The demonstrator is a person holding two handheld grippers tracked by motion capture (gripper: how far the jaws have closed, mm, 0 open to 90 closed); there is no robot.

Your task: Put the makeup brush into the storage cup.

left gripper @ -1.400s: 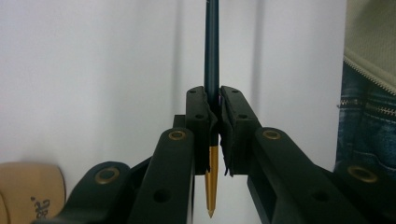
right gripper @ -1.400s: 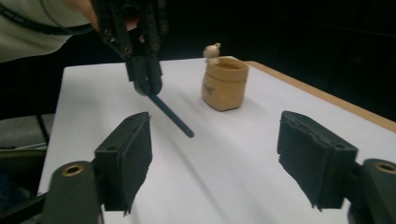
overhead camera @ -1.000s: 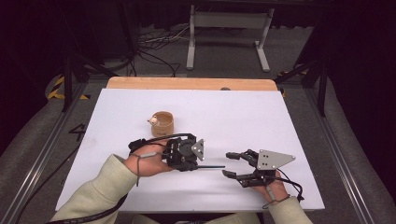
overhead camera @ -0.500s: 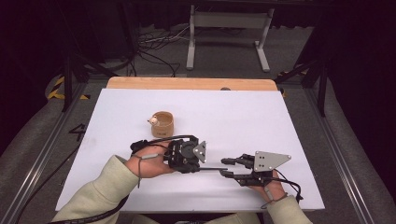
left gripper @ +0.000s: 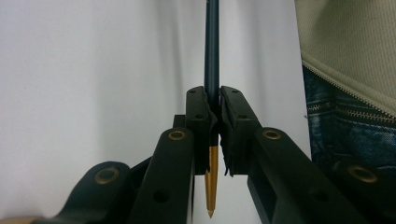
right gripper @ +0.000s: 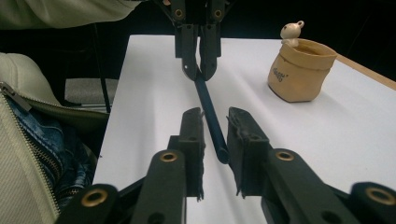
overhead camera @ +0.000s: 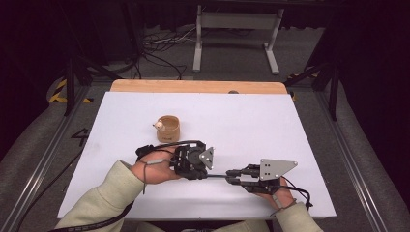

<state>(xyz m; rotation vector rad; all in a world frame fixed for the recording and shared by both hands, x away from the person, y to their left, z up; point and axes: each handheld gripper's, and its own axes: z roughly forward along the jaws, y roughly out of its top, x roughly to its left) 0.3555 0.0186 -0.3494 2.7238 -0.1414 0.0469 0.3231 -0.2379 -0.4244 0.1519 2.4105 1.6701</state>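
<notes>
The right tool [right gripper: 215, 135] has just been narrowing around the pen [right gripper: 210, 112], not yet pinching; the left tool [left gripper: 212, 116] clenches it.

I can't read the small dark print on the tan pot [right gripper: 301, 70]; too blurred. The pen [left gripper: 211, 51] runs off the top edge in the left gripper view, and its middle is buried between the left gripper [left gripper: 213, 100] pads. From above, the right gripper [overhead camera: 231, 176] tips cover the pen's end. My sleeves are cut at the bottom edge.
</notes>
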